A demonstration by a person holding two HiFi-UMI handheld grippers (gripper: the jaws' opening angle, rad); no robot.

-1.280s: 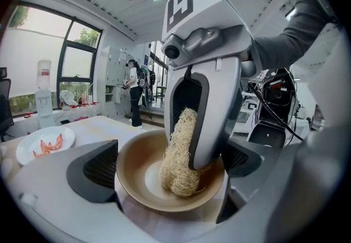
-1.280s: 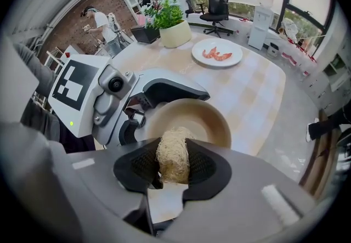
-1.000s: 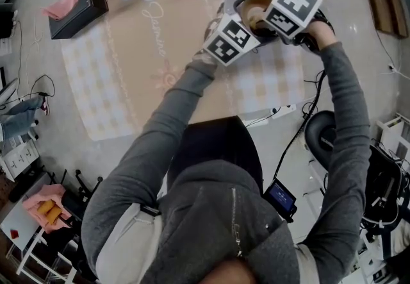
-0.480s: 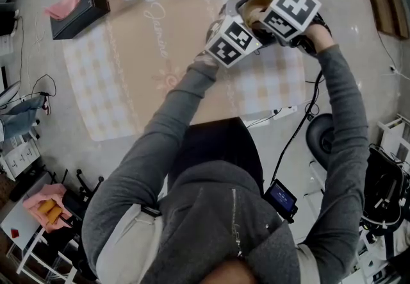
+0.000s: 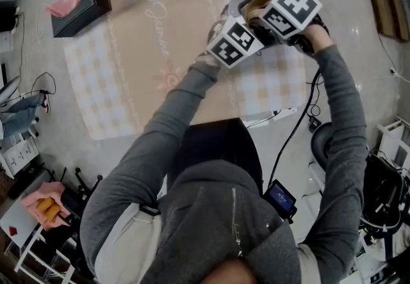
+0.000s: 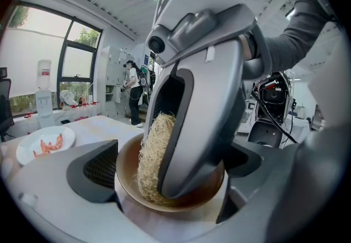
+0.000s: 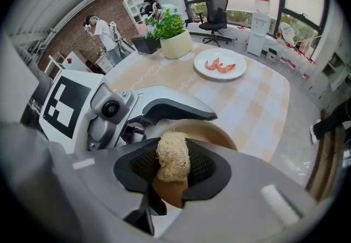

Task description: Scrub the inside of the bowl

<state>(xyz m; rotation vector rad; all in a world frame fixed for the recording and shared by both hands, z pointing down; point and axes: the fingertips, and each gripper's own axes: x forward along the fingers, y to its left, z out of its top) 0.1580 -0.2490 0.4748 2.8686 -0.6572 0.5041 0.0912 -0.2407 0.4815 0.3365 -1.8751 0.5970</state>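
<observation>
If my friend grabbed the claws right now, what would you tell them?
Left claw: shut on the brown bowl, gripping it from both sides, over the checked tablecloth.
Right claw: shut on the straw-coloured fibre scrubber, which is pushed down inside the bowl against its wall.
Done: bowl is held and the scrubber is in place. The pictures don't show how much has been scrubbed.
Left: rub all the way round the inside, then lift the scrubber out.
</observation>
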